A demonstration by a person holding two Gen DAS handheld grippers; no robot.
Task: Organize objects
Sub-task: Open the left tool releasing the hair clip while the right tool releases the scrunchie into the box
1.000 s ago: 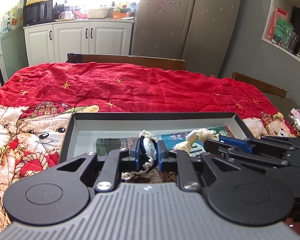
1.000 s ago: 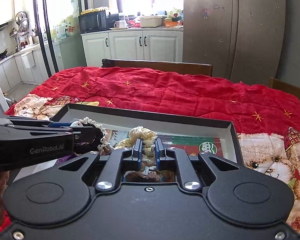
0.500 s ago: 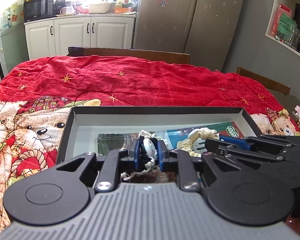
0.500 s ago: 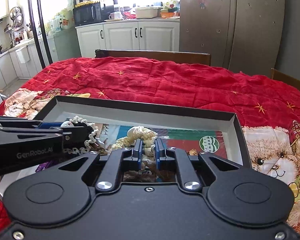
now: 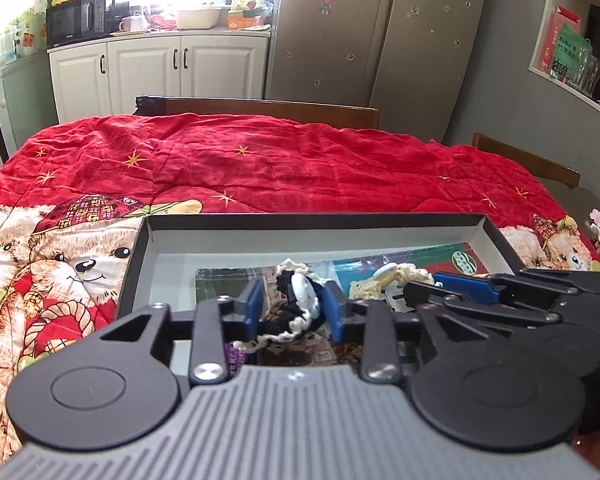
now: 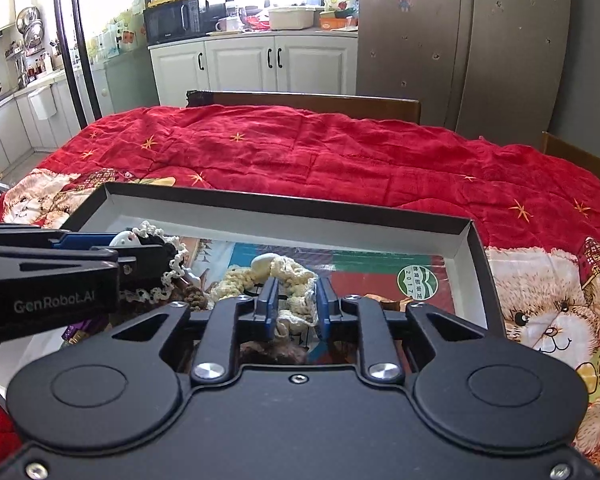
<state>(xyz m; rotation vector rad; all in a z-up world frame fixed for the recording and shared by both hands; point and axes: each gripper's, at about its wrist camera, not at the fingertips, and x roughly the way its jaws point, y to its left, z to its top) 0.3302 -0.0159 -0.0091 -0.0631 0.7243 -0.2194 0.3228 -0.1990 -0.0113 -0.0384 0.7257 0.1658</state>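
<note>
While both tools work over the shallow box point(image 6: 260, 222), the step in hand appears to be setting small crocheted pieces down inside it. Largest in view is the red bear-print quilt point(image 5: 284, 164) covering the table, with wooden chair backs point(image 5: 260, 106) behind it, then white kitchen cabinets point(image 6: 260, 64), a steel refrigerator point(image 5: 364, 36), a microwave point(image 6: 176, 18) on the counter and a wall shelf point(image 5: 576, 36) at the far right. The box, dark outside and pale inside, lies on the quilt near the front edge; printed packets point(image 6: 380, 276) line its floor. The left tool point(image 5: 294, 308) has its pads spread, and the black-and-cream crocheted piece point(image 5: 300, 304) with a white disc sits between them, touching the right pad at most; whether it rests on the box contents cannot be told. The right tool point(image 6: 296, 300) is likewise parted around the cream crocheted piece point(image 6: 272, 276), which lies on the packets. In my judgement both pieces are at release, and the next move calls for drawing each tool straight back without snagging the yarn loops.
</note>
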